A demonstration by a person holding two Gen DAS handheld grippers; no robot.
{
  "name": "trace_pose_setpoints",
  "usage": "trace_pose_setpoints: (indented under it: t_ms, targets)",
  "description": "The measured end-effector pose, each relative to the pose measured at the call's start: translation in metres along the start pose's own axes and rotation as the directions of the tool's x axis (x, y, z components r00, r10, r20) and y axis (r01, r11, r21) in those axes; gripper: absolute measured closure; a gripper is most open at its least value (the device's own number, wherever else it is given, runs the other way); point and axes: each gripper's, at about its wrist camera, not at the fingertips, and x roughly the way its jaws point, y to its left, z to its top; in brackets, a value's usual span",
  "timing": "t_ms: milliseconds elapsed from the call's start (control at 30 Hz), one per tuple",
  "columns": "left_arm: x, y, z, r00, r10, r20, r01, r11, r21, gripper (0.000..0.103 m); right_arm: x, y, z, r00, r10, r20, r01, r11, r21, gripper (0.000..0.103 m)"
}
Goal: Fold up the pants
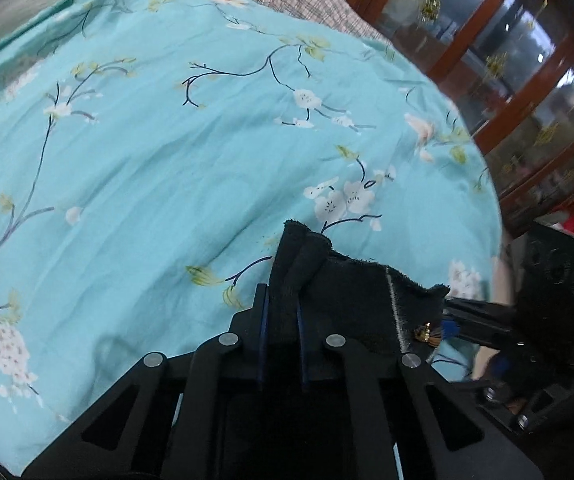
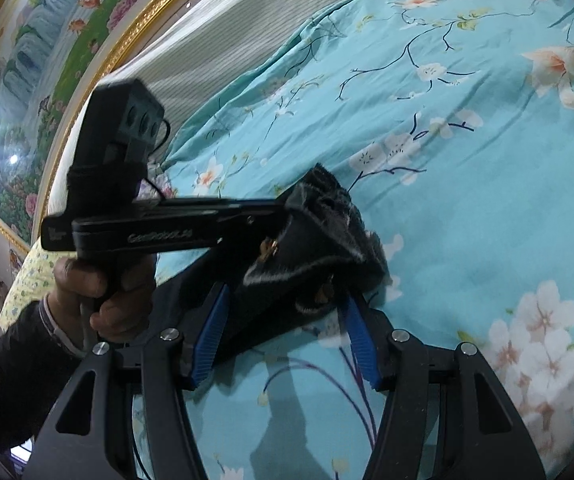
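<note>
- Left wrist view: the left gripper [image 1: 281, 316] is pinching a bunched fold of the dark pants [image 1: 351, 280], its blue pads pressing on the cloth, above the teal floral bedsheet [image 1: 167, 160]. The right gripper's body is showing at the right edge.
- Right wrist view: the right gripper [image 2: 283, 320] is holding its fingers [image 2: 211, 336] apart, with the pants lying between them; whether the pads are pressing is unclear. A hand [image 2: 99, 292] is gripping the left gripper's handle.

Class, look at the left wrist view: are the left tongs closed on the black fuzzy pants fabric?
Yes, the left tongs pinch a bunched fold of the black fuzzy pants fabric between their blue pads.
</note>
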Motion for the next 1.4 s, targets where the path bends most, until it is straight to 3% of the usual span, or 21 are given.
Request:
trace_pose_setpoints:
  t_ms: [67, 167, 200, 367, 567, 900, 1133, 1400]
  targets:
    - [0.000, 0.003, 0.000, 1.000, -0.017, 0.006, 0.017, 1.000, -0.018, 0.093, 0.002, -0.002, 0.002, 1.000, 0.006, 0.019, -0.006, 1.000, 0.014, 0.047]
    - [0.000, 0.000, 0.000, 1.000, -0.011, 0.015, 0.011, 1.000, -0.018, 0.093, 0.007, -0.008, 0.005, 1.000, 0.010, 0.013, -0.011, 0.999, 0.047, 0.087]
    - [-0.003, 0.000, 0.000, 1.000, -0.016, 0.020, 0.016, 1.000, -0.023, 0.093, 0.009, -0.013, 0.005, 0.999, 0.032, 0.004, -0.032, 0.996, 0.079, 0.088]
    - [-0.030, 0.002, -0.006, 0.995, -0.061, 0.083, 0.066, 0.996, -0.060, 0.093, 0.000, -0.010, 0.006, 0.994, 0.102, 0.024, -0.104, 0.990, 0.092, 0.090]
    - [-0.081, 0.000, -0.023, 0.977, -0.084, 0.197, 0.105, 0.989, -0.102, 0.093, -0.012, 0.018, 0.012, 0.976, 0.212, 0.043, -0.214, 0.976, 0.045, 0.090]
    - [-0.162, 0.008, -0.090, 0.940, -0.027, 0.341, 0.097, 0.977, -0.188, 0.093, -0.007, 0.095, 0.004, 0.930, 0.366, -0.035, -0.368, 0.927, -0.079, 0.090]
    - [-0.175, 0.033, -0.141, 0.926, 0.022, 0.378, 0.098, 0.951, -0.295, 0.093, 0.018, 0.129, -0.016, 0.914, 0.384, -0.129, -0.399, 0.909, -0.119, 0.090]
    - [-0.174, 0.066, -0.191, 0.909, 0.062, 0.412, 0.128, 0.899, -0.418, 0.093, 0.054, 0.153, -0.040, 0.901, 0.366, -0.233, -0.405, 0.901, -0.152, 0.090]
